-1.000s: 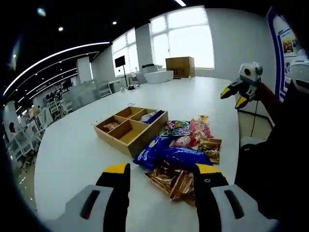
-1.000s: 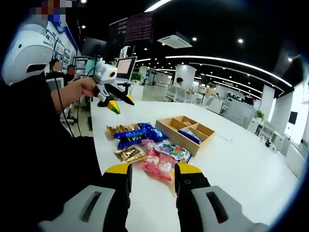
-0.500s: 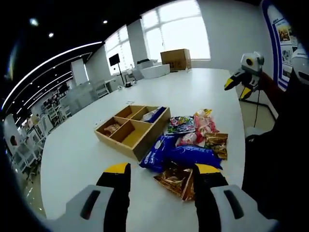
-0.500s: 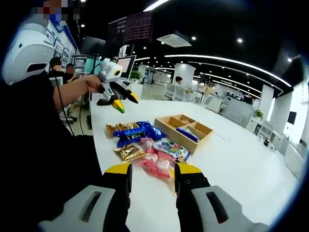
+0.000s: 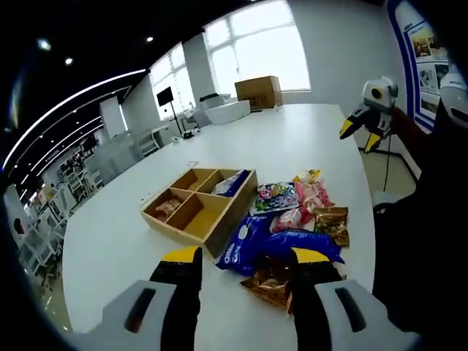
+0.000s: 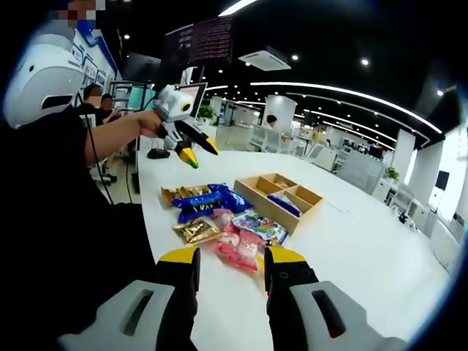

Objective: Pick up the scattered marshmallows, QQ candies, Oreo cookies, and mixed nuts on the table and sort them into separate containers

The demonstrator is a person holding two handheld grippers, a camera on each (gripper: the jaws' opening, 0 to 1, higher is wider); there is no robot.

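Observation:
A pile of snack packs lies on the white table [image 5: 110, 241]: a blue Oreo pack [image 5: 272, 244], gold nut packs [image 5: 269, 281], pink marshmallow packs [image 5: 310, 194] and a colourful QQ candy pack [image 5: 276, 196]. Left of them stands a wooden divided tray [image 5: 191, 217] with a blue packet [image 5: 232, 183] in one compartment. My left gripper [image 5: 245, 262] hangs open above the pile's near end. My right gripper [image 5: 360, 134] is held in the air at the right, open. From the right gripper view, my right gripper [image 6: 232, 259] is open before the pink packs [image 6: 235, 248], and the left gripper [image 6: 197, 152] hovers open over the table.
A cardboard box [image 5: 257, 91] stands at the table's far end. The table's edge runs close by the pile on the person's side. People sit at desks [image 6: 91, 95] in the background. Bare tabletop [image 6: 365, 248] stretches beyond the tray [image 6: 281, 197].
The left gripper has shifted a little forward and toward the tray, as seen moving right in the right gripper view. The packs and tray lie as before. Both grippers stay open.

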